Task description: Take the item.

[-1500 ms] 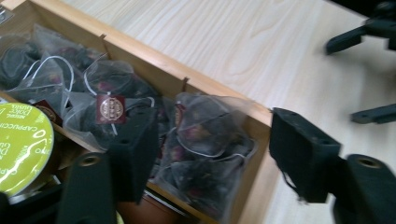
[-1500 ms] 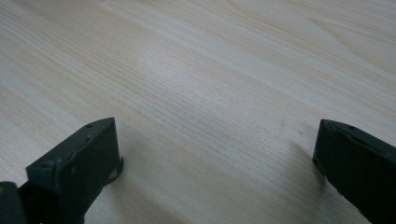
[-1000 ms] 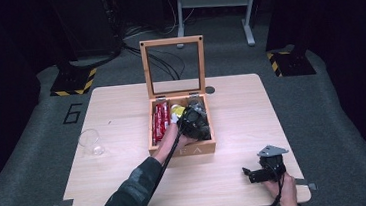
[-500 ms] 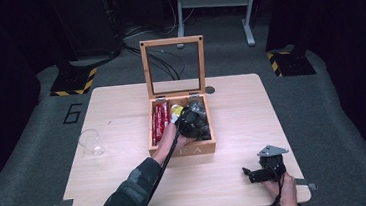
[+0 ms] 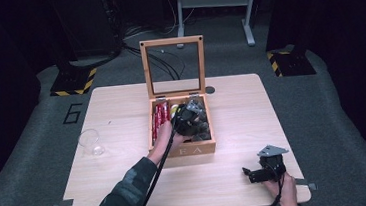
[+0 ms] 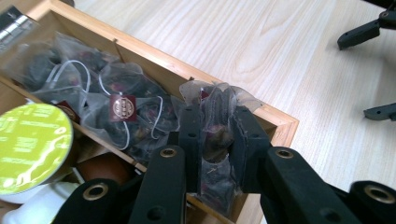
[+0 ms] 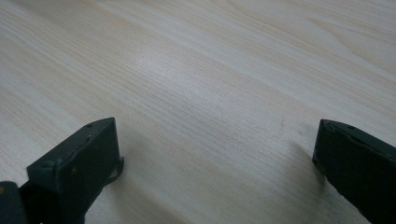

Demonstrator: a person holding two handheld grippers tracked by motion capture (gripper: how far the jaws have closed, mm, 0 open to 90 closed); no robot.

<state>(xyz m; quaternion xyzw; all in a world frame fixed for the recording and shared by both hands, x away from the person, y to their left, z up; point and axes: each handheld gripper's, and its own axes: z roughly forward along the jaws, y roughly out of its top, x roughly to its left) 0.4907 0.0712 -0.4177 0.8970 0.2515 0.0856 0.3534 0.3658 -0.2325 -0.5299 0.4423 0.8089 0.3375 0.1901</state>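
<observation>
A wooden box [image 5: 195, 148] with its glass lid raised stands mid-table. Inside lie red packets [image 5: 161, 116], a green-lidded capsule [image 6: 32, 142] and several mesh tea bags [image 6: 119, 109] with dark contents. My left gripper [image 5: 188, 118] reaches into the box's right compartment. In the left gripper view it [image 6: 217, 119] is shut on one tea bag [image 6: 215, 100], which stands between the jaws just above the box's near rim [image 6: 275, 122]. My right gripper [image 5: 255, 173] rests low over the table's front right, away from the box. Its jaws [image 7: 215, 154] stand wide apart over bare wood.
An empty clear glass [image 5: 90, 141] stands on the table [image 5: 118, 189] left of the box. A small dark disc [image 5: 210, 89] lies behind the box. Dark floor, cables and a metal stand surround the table.
</observation>
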